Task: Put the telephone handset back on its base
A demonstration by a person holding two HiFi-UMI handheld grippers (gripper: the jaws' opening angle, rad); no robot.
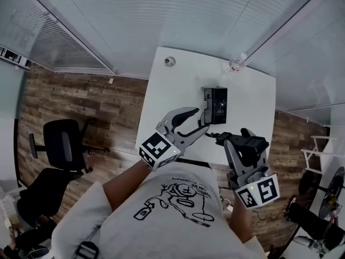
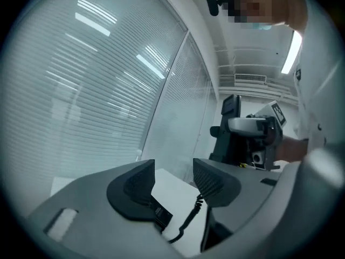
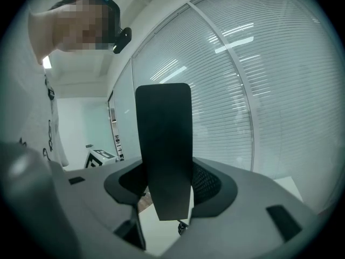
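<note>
Our right gripper (image 1: 243,140) (image 3: 170,185) rises from the lower right of the head view, its jaws pointing up and away from us. They are clamped on the black telephone handset (image 3: 163,144). In the right gripper view the handset stands upright between the ribbed pads as a flat dark slab, with its lower end poking out below them.

Our left gripper (image 1: 201,120) (image 2: 175,179) comes in from the lower left on a bare left forearm (image 1: 126,179), angled towards the right gripper. Its jaws stand well apart and press on nothing (only bare tabletop, a dark corner of the phone and a stretch of cord show in the gap).

The black coiled cord (image 1: 214,133) (image 2: 190,218) runs from the handset up to the black telephone base (image 1: 216,102). The base sits just beyond both sets of jaws, right of centre on the white rectangular table (image 1: 172,88). The handset is held clear of the base, above the table's near edge.

We see open tabletop to the left of the base and beyond it. To the right of the base, the table edge lies close. The glass walls with slatted blinds (image 1: 161,15) close in behind the table's far edge. To the left, the wood-plank floor (image 1: 81,101) is open as far as a black office chair (image 1: 62,144).
</note>
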